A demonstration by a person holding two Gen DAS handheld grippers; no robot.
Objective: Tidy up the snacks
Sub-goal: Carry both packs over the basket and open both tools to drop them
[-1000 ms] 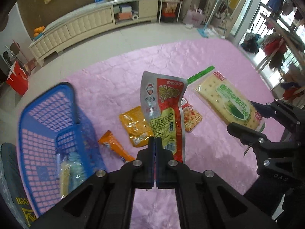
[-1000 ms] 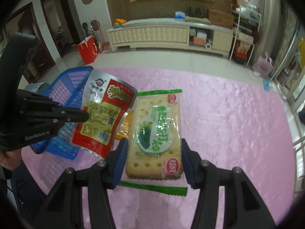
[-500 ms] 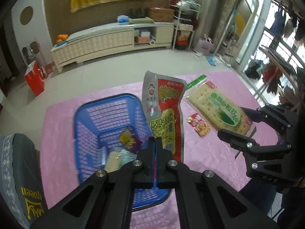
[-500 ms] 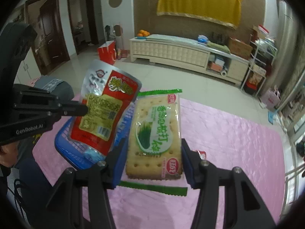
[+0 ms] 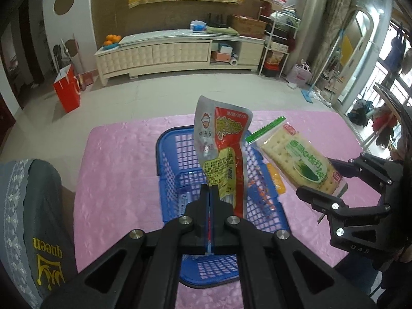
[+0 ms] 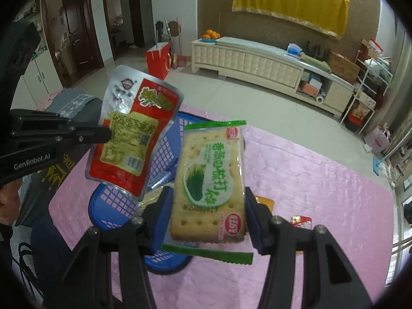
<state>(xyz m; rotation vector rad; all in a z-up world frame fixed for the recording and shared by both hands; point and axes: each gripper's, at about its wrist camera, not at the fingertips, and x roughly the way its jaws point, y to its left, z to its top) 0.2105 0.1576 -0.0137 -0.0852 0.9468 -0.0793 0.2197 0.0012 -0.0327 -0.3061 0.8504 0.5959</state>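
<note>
Pink quilted tablecloth (image 5: 116, 180) under blue basket (image 5: 170, 159), cream sideboard (image 5: 177, 51) behind. Left gripper (image 5: 210, 200) pinched tight on edge of red-silver snack pouch (image 5: 221, 152) — pouch upright, above basket. Right gripper (image 6: 206, 213) clamps cracker pack (image 6: 209, 182) across its width, beside basket — raised off cloth.

**Colours and patterns around the blue basket**

Blue lattice basket (image 5: 177, 154) on pink quilted cloth (image 5: 116, 180). Above it, a silver-and-red pouch (image 5: 221, 149) with yellow label; beside it, a cream cracker pack (image 6: 211, 180) with green ends.
</note>
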